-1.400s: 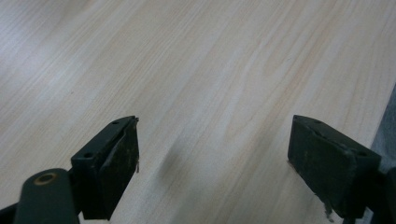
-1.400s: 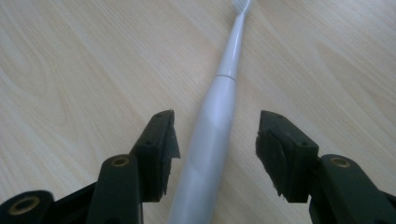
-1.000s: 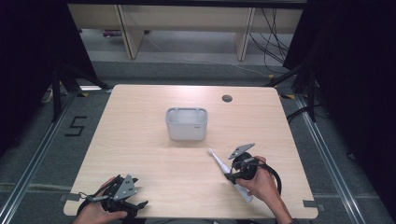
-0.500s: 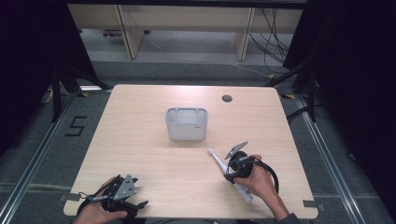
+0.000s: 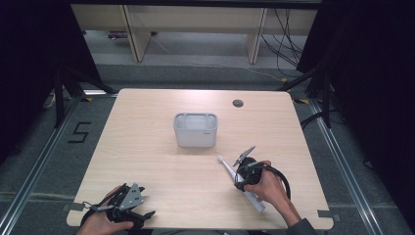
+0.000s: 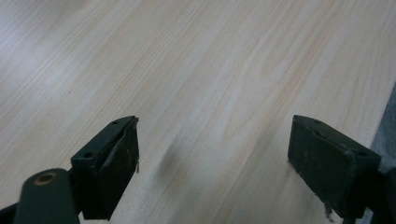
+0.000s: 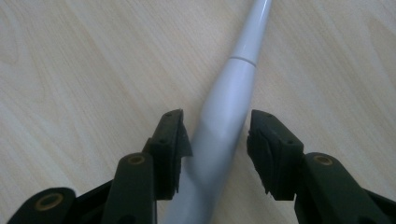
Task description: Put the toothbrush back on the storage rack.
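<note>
The electric toothbrush [image 5: 242, 182] lay flat on the wooden table [image 5: 147, 147] toward its 4 o'clock corner, its long axis running from the slim head end at about 11 o'clock to the thick handle end at about 5 o'clock in the high view. The right gripper [image 5: 240, 177] sat directly over the middle of that handle, held by the person's right hand [image 5: 269, 188], so the toothbrush was not off to any side of it but straight between the jaws. In the right gripper view the pale grey handle [image 7: 219, 135] ran up from 6 o'clock toward 1 o'clock, with the left pad [image 7: 180, 140] touching or all but touching it and the right pad [image 7: 261, 149] a little apart from it; the jaws had just been closing around the handle and, as far as I could judge, had not yet clamped it. The grip crossed the long axis roughly square, which a firm pick-up would need. The grey container [image 5: 195, 129] stood near the table's middle, at about 11 o'clock from the toothbrush. The left gripper [image 5: 128, 205] rested well apart at the table's 7 o'clock edge, its jaws wide apart over bare wood [image 6: 210, 70], so the right hand was plainly the nearer.
</note>
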### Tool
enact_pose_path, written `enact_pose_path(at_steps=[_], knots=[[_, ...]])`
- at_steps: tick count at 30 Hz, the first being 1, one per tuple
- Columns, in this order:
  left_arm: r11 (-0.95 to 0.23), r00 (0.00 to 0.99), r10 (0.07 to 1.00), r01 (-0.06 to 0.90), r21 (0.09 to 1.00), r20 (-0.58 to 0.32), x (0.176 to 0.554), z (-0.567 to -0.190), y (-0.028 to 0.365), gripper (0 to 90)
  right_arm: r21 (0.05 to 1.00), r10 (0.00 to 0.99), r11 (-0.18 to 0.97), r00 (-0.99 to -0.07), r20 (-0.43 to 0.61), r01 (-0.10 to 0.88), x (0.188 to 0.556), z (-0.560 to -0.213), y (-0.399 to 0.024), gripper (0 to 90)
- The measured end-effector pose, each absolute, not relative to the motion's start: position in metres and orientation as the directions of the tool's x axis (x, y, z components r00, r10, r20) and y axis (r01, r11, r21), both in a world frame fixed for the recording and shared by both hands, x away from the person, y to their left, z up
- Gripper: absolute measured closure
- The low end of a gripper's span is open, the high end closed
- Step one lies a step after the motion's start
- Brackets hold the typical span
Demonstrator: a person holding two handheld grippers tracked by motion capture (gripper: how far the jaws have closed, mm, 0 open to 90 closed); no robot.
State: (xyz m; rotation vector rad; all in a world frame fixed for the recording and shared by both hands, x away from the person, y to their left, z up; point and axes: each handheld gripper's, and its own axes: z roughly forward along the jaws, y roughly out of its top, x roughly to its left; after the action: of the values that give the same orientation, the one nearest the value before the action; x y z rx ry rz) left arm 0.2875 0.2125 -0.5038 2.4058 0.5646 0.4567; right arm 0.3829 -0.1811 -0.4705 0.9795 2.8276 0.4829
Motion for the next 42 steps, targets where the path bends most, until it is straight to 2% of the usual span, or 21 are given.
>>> enact_pose_path(at_steps=[6, 10, 13, 32, 34, 42], knots=[[-0.706, 0.847, 0.502, 0.286, 0.648, 0.173, 0.287, -0.505, 0.212, 16.2, 0.313, 0.599, 0.759, -0.8, 0.005, 0.57, 0.385, -0.471, -0.18, 57.6], [-0.71, 0.846, 0.502, 0.286, 0.644, 0.177, 0.287, -0.504, 0.212, 16.3, 0.299, 0.622, 0.743, -0.783, 0.021, 0.599, 0.385, -0.471, -0.18, 58.7], [-0.718, 0.85, 0.495, 0.282, 0.637, 0.182, 0.287, -0.504, 0.212, 16.2, 0.301, 0.599, 0.761, -0.801, 0.013, 0.575, 0.388, -0.471, -0.18, 58.7], [-0.707, 0.847, 0.503, 0.287, 0.646, 0.173, 0.287, -0.504, 0.212, 16.2, 0.221, 0.587, 0.789, -0.81, 0.007, 0.574, 0.392, -0.474, -0.173, 62.7], [-0.718, 0.85, 0.494, 0.282, 0.636, 0.181, 0.288, -0.504, 0.213, 16.2, 0.218, 0.56, 0.809, -0.828, -0.006, 0.546, 0.393, -0.475, -0.174, 63.7], [-0.715, 0.849, 0.496, 0.283, 0.639, 0.179, 0.288, -0.504, 0.212, 16.3, 0.19, 0.567, 0.809, -0.824, 0.003, 0.557, 0.394, -0.476, -0.171, 65.7]])
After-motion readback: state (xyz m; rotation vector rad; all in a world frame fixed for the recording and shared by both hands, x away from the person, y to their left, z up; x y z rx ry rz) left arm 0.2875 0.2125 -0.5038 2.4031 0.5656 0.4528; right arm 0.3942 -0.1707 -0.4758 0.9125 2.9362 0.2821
